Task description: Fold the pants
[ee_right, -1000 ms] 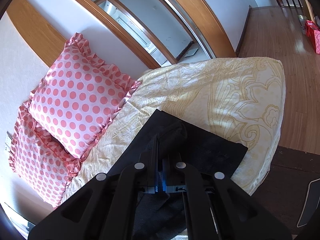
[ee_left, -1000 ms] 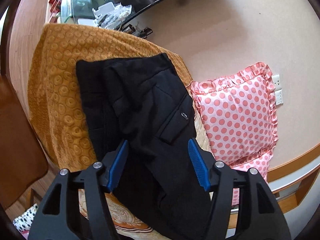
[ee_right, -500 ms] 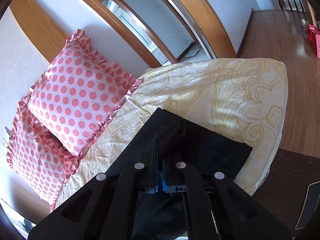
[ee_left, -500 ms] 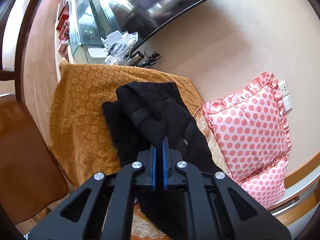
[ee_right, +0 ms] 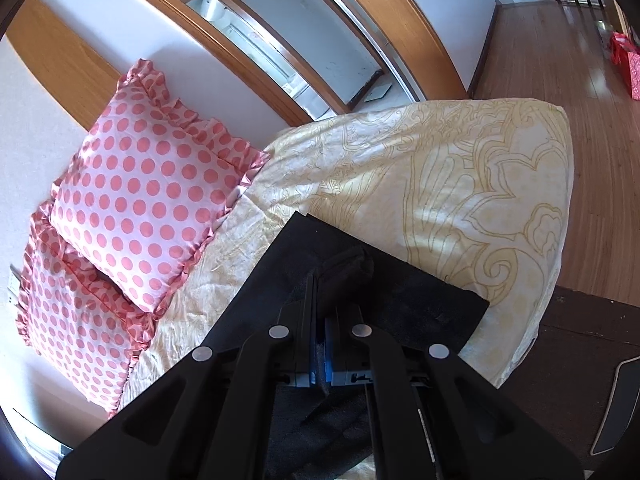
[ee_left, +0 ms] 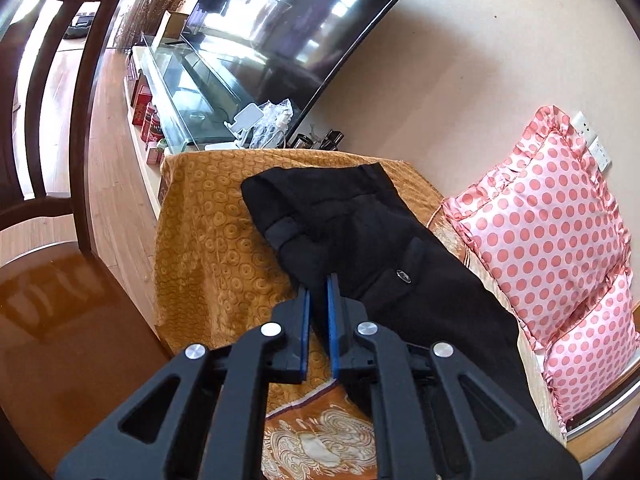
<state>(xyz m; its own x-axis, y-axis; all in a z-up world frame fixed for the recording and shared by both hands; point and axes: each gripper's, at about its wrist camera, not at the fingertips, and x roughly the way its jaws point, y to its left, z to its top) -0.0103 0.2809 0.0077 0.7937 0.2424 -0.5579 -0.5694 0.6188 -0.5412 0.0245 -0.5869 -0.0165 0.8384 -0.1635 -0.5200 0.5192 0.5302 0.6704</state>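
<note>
Black fabric pants stretched along sofa, waist end on orange circle-patterned throw, hem end on cream paisley cover. Left gripper pinching side edge near seat, right gripper clamped on hem cloth. Step: lengthwise fold, prob. Next: lift both edges together, carry across w/o sagging.

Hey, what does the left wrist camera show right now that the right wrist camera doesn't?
Only the left wrist view shows the orange blanket, the television, the glass cabinet and the pants' button pocket. Only the right wrist view shows the cream patterned bedspread, the wooden floor and the pants' straight end. Both show the black pants, the polka-dot pillows, and a gripper shut on the fabric: left gripper, right gripper.
</note>
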